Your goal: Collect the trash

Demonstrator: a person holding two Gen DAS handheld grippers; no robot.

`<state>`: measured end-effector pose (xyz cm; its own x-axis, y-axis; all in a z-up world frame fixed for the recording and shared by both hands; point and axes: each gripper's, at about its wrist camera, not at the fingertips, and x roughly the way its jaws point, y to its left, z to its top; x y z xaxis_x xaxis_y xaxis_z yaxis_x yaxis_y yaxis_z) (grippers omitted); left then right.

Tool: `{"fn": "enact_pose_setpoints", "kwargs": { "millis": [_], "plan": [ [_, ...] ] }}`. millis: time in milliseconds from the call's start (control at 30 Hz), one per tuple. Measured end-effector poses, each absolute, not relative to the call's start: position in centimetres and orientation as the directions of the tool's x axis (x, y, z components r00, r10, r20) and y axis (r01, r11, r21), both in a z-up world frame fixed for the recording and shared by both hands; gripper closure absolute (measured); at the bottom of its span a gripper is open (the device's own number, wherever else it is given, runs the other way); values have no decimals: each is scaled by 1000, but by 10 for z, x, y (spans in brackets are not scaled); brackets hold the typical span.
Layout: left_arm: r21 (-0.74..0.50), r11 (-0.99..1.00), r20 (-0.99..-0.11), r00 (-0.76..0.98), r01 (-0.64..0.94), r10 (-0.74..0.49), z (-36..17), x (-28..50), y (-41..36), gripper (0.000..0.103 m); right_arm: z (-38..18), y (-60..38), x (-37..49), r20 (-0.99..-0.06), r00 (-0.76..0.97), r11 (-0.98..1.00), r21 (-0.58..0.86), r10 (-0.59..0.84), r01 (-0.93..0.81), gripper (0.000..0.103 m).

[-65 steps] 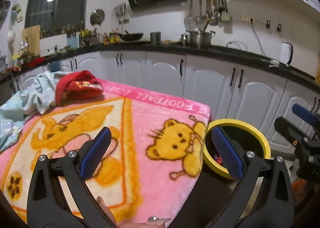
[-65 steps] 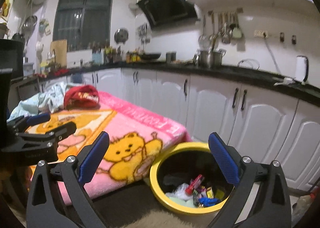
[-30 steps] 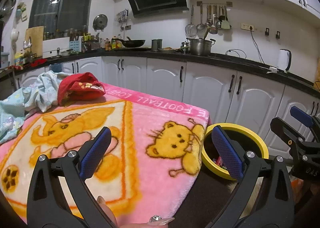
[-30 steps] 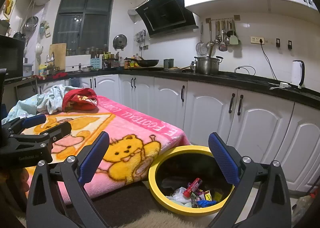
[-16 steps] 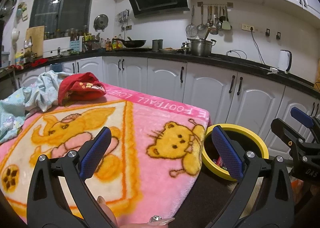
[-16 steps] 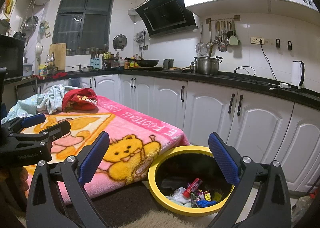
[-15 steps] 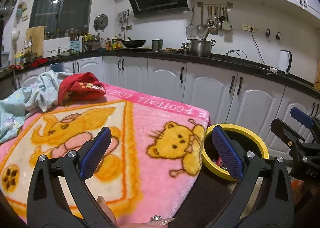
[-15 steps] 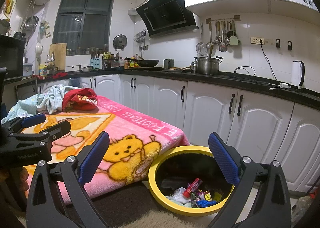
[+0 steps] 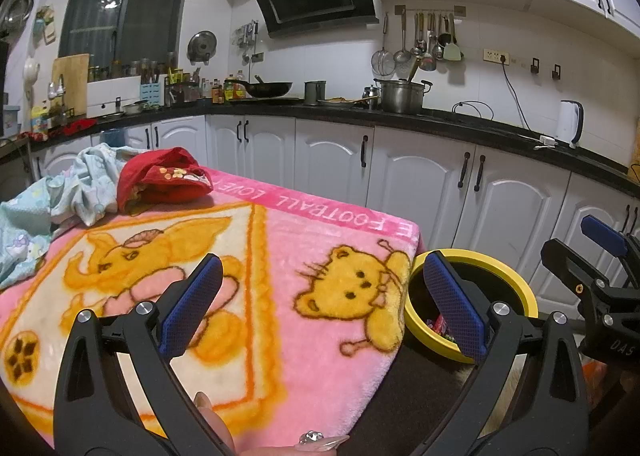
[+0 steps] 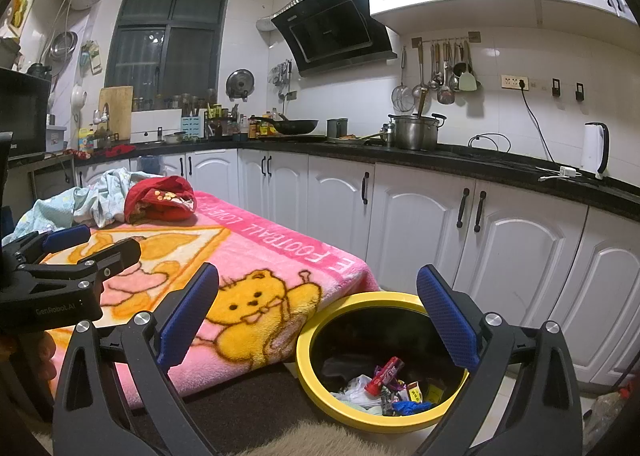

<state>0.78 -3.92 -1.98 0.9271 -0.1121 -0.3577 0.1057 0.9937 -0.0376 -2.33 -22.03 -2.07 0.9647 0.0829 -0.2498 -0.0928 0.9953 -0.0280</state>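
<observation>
Both claws hang in the air with nothing between their fingers. The left claw (image 9: 318,298) has its jaws spread wide, two flat blue pads with a fine waffle grain set on black plastic arms; it hovers over the near edge of the table (image 9: 372,396), which is covered by a thick fleecy pink blanket (image 9: 280,240) printed with yellow cartoon animals and a band of white lettering. A fingertip with a long decorated nail (image 9: 320,440) shows at the bottom of that view.

The right claw (image 10: 318,314) is likewise wide open and empty, held above the bin (image 10: 316,372), a round tub with a broad smooth yellow rim and a dark inside, standing on the floor just beside the blanket's hanging corner. The trash (image 10: 384,384) lies in the bottom of it: crumpled wrappers in red, white, yellow and blue, heaped loosely together.

At the far end of the table sits a slumped red cloth (image 10: 160,199) with small embroidered flowers, touching a rumpled pale blue patterned fabric (image 10: 80,203).

Behind runs a row of glossy white panelled cabinets (image 10: 420,215) with slim black handles under a black worktop, where a steel pot (image 10: 414,131) and a dark wok (image 10: 296,125) stand. A shaggy beige rug (image 10: 304,438) edges the floor near the bin.
</observation>
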Motion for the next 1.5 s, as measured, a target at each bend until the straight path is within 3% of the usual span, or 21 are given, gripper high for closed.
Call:
{"fn": "enact_pose_setpoints", "kwargs": {
  "millis": [1167, 1500],
  "plan": [
    [-47, 996, -371, 924, 80, -92, -20, 9, -31, 11, -21, -219, -24, -250, 965, 995, -31, 82, -93, 6],
    [-82, 997, -382, 923, 17, -47, -17, 5, -2, 11, -24, -207, -14, -304, 943, 986, -47, 138, -159, 6]
  ]
}}
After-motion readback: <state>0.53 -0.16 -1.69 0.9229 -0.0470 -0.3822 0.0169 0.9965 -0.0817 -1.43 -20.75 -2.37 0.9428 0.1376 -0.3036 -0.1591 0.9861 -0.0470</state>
